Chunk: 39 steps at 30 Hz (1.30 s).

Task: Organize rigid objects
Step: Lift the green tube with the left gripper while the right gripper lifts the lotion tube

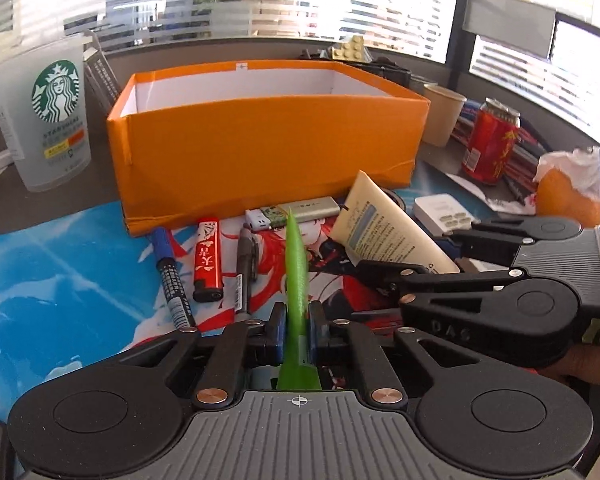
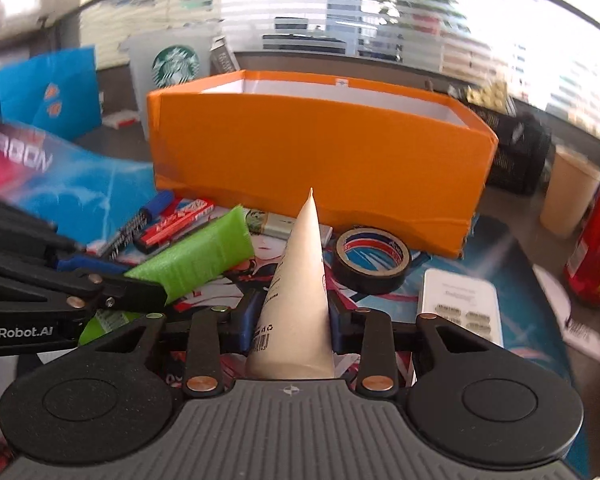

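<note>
Desk mat (image 1: 60,280), blue with red-haired cartoon print, covers the near part of a dark desk (image 1: 100,184). Orange box (image 1: 260,148), open-topped with white inside, stands at the mat's far edge. Left gripper (image 1: 298,332) jaws pinch a green tube (image 1: 297,264) edge-on, held above the mat. Right gripper (image 2: 296,316) jaws pinch a cream tube (image 2: 300,280), its crimped end pointing toward the box.

On the mat before the box: blue marker (image 1: 170,272), red lighter (image 1: 208,264), grey pen (image 1: 244,272), silver lighter (image 1: 312,208). Black tape roll (image 2: 372,260) lies near the box's right corner, white remote (image 2: 460,304) beside it.

Frosted Starbucks cup (image 1: 48,116) stands left of the box; paper cup (image 1: 444,114) and red can (image 1: 490,140) to its right. Room behind: windows with horizontal blinds (image 1: 400,12), bright daylight.
</note>
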Available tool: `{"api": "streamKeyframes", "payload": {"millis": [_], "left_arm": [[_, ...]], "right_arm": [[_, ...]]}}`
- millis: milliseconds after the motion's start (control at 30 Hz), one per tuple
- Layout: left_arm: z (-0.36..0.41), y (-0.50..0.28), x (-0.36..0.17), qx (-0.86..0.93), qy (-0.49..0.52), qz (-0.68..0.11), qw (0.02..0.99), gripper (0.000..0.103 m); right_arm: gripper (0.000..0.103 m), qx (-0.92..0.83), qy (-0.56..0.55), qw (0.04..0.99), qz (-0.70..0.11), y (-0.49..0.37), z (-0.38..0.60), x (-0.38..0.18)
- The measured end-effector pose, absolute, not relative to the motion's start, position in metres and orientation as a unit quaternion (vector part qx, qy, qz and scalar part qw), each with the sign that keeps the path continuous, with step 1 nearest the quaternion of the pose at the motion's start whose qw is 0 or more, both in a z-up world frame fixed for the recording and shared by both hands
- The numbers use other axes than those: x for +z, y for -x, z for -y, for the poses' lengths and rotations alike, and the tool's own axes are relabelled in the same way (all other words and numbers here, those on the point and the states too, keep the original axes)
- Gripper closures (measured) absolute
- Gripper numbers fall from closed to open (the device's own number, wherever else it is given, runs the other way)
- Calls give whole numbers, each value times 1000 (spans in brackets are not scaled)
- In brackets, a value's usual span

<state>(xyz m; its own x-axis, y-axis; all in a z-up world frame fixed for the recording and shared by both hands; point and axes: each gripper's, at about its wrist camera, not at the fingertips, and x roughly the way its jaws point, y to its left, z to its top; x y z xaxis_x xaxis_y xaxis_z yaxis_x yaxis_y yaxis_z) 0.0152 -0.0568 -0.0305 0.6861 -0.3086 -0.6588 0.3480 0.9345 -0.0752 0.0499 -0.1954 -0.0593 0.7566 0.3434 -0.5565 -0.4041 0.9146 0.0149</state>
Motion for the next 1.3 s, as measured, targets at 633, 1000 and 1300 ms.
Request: {"api": "streamKeyframes", "payload": {"millis": [633,1000,1300], "left_arm": [[28,-31,32,-198,33,-321,926,103],[27,-34,10,-230,31,-382,895,103],[38,-11,-16,-235,-11,-410,881,67]], "right_arm": [[74,286,-212,882,-309,-68,250,-32],[101,268,-134,902,-312,-75,247,-22],[5,268,67,916,-292,-33,231,-22]]}}
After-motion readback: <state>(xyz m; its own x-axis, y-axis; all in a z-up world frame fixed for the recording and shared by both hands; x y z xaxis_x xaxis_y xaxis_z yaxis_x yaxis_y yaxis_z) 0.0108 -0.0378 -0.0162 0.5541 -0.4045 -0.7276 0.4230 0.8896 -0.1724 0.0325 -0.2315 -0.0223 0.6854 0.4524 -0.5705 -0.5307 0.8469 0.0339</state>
